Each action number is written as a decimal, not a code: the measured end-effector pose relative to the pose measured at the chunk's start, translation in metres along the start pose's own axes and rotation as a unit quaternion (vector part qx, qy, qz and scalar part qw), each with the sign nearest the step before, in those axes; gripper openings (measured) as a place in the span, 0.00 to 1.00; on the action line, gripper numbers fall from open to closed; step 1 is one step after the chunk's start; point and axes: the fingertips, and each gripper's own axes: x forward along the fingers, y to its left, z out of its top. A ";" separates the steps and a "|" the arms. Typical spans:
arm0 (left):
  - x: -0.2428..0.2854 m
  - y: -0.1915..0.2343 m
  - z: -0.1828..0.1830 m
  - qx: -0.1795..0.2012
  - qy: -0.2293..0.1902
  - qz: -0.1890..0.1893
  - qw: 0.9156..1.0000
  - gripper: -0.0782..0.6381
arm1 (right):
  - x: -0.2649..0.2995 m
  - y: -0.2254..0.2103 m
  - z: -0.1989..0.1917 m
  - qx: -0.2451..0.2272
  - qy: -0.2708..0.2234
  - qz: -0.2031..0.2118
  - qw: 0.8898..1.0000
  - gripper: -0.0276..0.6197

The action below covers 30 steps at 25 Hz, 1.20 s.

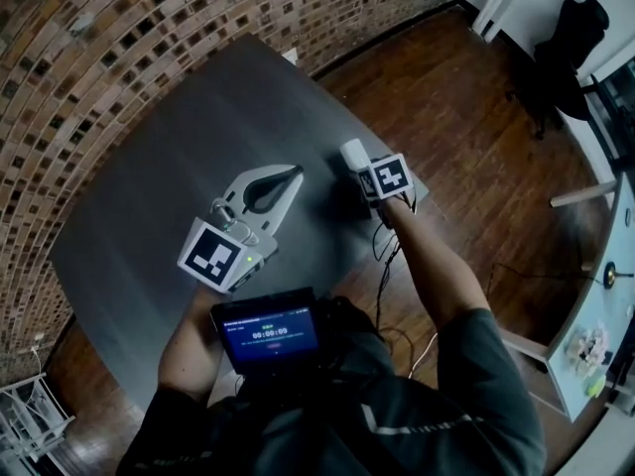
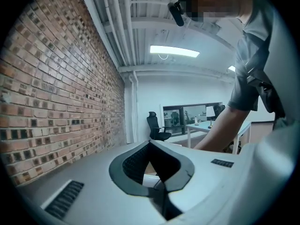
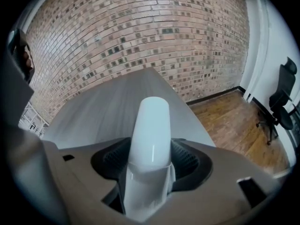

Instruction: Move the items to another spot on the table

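Working over a dark grey table [image 1: 149,196], I'm looking straight down on it. A brick wall [image 1: 119,28] is filling the upper left of the frame and a wood floor [image 1: 466,117] is running down the right side. A black office chair [image 3: 282,97] is standing at the right edge of the right gripper view.

My left forearm [image 1: 193,340] is coming up from the bottom of the head view. My left gripper [image 1: 295,174] is sitting over the middle of the table, aiming to the upper right and tilted up enough that its own camera is catching the ceiling. Its jaws are meeting at the tips with nothing between them.

My right arm [image 1: 437,276] is reaching in from the lower right toward the table's right edge. There my right gripper [image 1: 359,170] is clamping a white bottle [image 3: 151,125], jaws standing fairly wide with a pad pressing on each side. The bottle's long axis is running along the jaws. Its rounded end is poking out past them toward the brick wall, to the upper left in the head view. I cannot tell whether it is touching the table.
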 end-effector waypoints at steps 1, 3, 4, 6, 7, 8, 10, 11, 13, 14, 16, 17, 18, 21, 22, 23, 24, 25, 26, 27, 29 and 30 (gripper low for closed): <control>0.002 0.001 -0.004 -0.001 0.003 -0.001 1.000 0.11 | 0.004 -0.001 -0.002 -0.002 0.004 0.001 1.000 0.47; 0.006 0.003 -0.010 -0.003 0.007 -0.002 1.000 0.11 | 0.012 0.000 -0.005 -0.006 0.010 0.004 1.000 0.47; 0.007 0.004 -0.012 -0.003 0.008 -0.003 1.000 0.11 | 0.014 0.001 -0.007 -0.007 0.013 0.008 1.000 0.47; 0.008 0.005 -0.014 -0.005 0.010 -0.003 1.000 0.11 | 0.017 0.002 -0.010 -0.007 0.018 0.013 1.000 0.47; 0.009 0.007 -0.013 -0.007 0.010 -0.003 1.000 0.11 | 0.018 0.002 -0.010 -0.007 0.020 0.012 1.000 0.47; 0.009 0.008 -0.013 -0.008 0.009 -0.002 1.000 0.11 | 0.018 0.001 -0.010 -0.006 0.022 0.012 1.000 0.47; 0.011 0.009 -0.012 -0.009 0.009 -0.003 1.000 0.11 | 0.019 0.000 -0.010 -0.003 0.026 0.011 1.000 0.47; 0.012 0.009 -0.013 -0.012 0.012 -0.003 1.000 0.11 | 0.019 0.000 -0.009 -0.004 0.024 0.011 1.000 0.47; 0.014 0.008 -0.016 -0.016 0.020 -0.004 1.000 0.11 | 0.019 0.001 -0.007 -0.010 0.019 0.009 1.000 0.47; 0.015 0.008 -0.017 -0.013 0.018 -0.005 1.000 0.11 | 0.019 0.001 -0.006 -0.012 0.019 0.008 1.000 0.48; 0.016 0.006 -0.017 -0.007 0.014 -0.006 1.000 0.11 | 0.019 0.001 -0.009 -0.011 0.021 0.010 1.000 0.48; 0.017 0.005 -0.017 -0.004 0.013 -0.006 1.000 0.11 | 0.019 0.000 -0.011 -0.011 0.022 0.010 1.000 0.48; 0.016 0.004 -0.016 -0.001 0.014 -0.005 1.000 0.11 | 0.018 -0.001 -0.013 -0.010 0.023 0.010 1.000 0.48; 0.013 0.003 -0.013 0.003 0.017 0.002 1.000 0.11 | 0.017 0.000 -0.012 -0.005 0.017 0.020 1.000 0.52; 0.011 0.003 -0.011 0.003 0.016 0.005 1.000 0.11 | 0.015 0.002 -0.009 -0.004 0.009 0.025 1.000 0.56; 0.010 0.003 -0.008 0.005 0.016 0.008 1.000 0.11 | 0.012 0.004 -0.006 -0.004 0.003 0.028 1.000 0.57; 0.007 0.003 -0.005 0.007 0.015 0.010 1.000 0.11 | 0.008 0.005 -0.004 -0.005 -0.002 0.028 1.000 0.57; 0.005 0.001 -0.001 0.010 0.015 0.011 1.000 0.11 | 0.004 0.005 -0.003 -0.004 -0.005 0.026 1.000 0.57; 0.002 -0.001 0.004 0.012 0.014 0.011 1.000 0.11 | 0.000 0.004 -0.003 -0.002 -0.007 0.023 1.000 0.57; -0.001 -0.004 0.008 0.014 0.013 0.011 1.000 0.11 | -0.006 0.003 -0.002 0.001 -0.012 0.020 1.000 0.57; -0.007 -0.008 0.016 0.018 0.011 0.011 1.000 0.11 | -0.016 0.003 0.003 0.009 -0.024 0.019 1.000 0.57; -0.011 -0.010 0.020 0.020 0.011 0.011 1.000 0.11 | -0.022 0.004 0.005 0.013 -0.029 0.018 0.999 0.57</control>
